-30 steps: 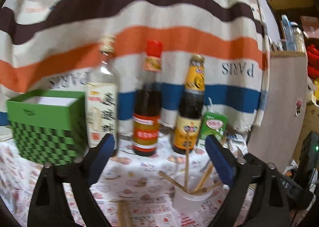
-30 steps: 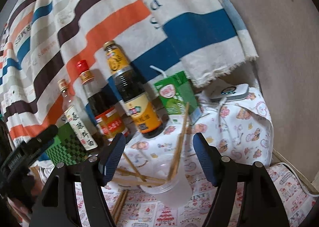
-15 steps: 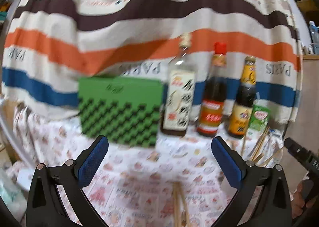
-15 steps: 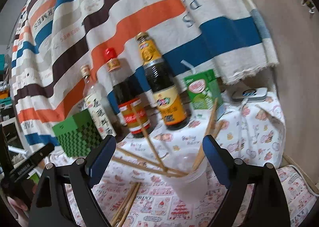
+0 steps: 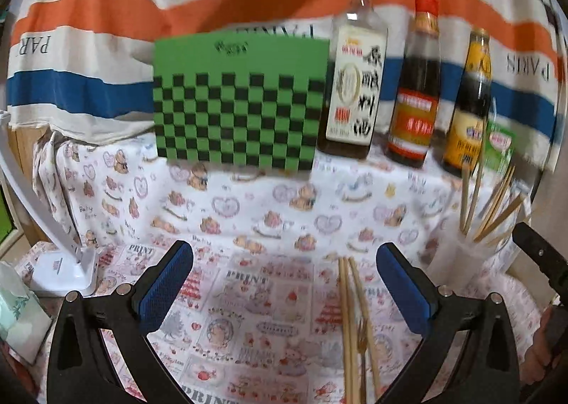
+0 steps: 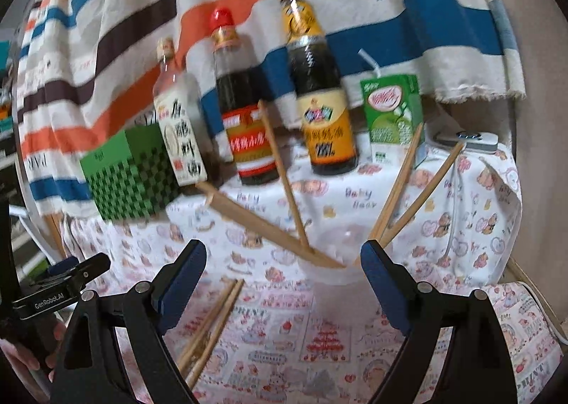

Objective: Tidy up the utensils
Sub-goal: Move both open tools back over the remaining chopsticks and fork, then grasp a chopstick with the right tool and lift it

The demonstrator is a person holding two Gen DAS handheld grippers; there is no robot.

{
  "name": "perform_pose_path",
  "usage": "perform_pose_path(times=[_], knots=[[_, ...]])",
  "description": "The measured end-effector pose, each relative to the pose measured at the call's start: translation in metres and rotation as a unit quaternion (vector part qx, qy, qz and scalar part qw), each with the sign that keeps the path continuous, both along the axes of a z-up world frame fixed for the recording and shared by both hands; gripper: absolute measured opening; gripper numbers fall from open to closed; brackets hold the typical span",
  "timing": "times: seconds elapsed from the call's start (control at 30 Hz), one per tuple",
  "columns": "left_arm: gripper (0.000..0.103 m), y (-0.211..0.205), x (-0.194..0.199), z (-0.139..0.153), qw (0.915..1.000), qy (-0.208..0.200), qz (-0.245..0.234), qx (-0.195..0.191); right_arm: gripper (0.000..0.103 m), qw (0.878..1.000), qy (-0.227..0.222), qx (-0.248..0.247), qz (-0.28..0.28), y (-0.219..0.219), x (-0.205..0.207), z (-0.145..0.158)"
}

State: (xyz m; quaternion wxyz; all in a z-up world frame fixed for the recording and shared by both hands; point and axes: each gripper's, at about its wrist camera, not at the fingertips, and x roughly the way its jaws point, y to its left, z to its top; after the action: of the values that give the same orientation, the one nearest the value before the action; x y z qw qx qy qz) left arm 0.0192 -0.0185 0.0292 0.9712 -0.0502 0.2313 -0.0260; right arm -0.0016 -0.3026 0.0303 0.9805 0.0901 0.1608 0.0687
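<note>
Several chopsticks (image 6: 284, 170) stand splayed in a clear cup (image 6: 330, 272) near the table's right edge, loose chopsticks (image 5: 351, 326) lying flat beside it on the printed tablecloth (image 5: 266, 212), with the left gripper (image 5: 284, 283) and right gripper (image 6: 284, 283) both spread wide, holding nothing.
</note>
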Motion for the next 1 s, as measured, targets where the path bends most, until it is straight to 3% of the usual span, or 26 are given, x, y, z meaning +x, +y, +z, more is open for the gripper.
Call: perform_pose_path(times=[0.1, 0.23, 0.33, 0.4, 0.5, 0.67, 1.0], knots=[[0.102, -0.003, 0.004, -0.005, 0.9999, 0.013, 0.004, -0.005, 0.09, 1.0, 0.025, -0.011, 0.007, 0.01, 0.006, -0.009], [0.102, -0.005, 0.018, -0.017, 0.9977, 0.067, 0.007, 0.003, 0.09, 0.994, 0.085, -0.057, 0.029, 0.032, 0.019, -0.026], [0.102, -0.002, 0.037, -0.036, 0.9884, 0.147, 0.031, 0.022, 0.087, 0.983, 0.143, -0.091, 0.075, 0.054, 0.028, -0.043], [0.102, 0.006, 0.049, -0.051, 0.9783, 0.205, 0.028, -0.001, 0.085, 0.976, 0.169, -0.098, 0.095, 0.064, 0.031, -0.053], [0.102, 0.018, 0.052, -0.057, 0.9757, 0.212, 0.04, -0.037, 0.08, 0.964, 0.205, -0.109, 0.127, 0.082, 0.033, -0.07], [0.102, 0.017, 0.051, -0.055, 0.9751, 0.216, 0.039, -0.029, 0.079, 0.949, 0.244, -0.166, 0.109, 0.102, 0.033, -0.09], [0.102, 0.016, 0.054, -0.059, 0.9734, 0.225, 0.038, -0.021, 0.079, 0.945, 0.254, -0.166, 0.12, 0.112, 0.033, -0.097]])
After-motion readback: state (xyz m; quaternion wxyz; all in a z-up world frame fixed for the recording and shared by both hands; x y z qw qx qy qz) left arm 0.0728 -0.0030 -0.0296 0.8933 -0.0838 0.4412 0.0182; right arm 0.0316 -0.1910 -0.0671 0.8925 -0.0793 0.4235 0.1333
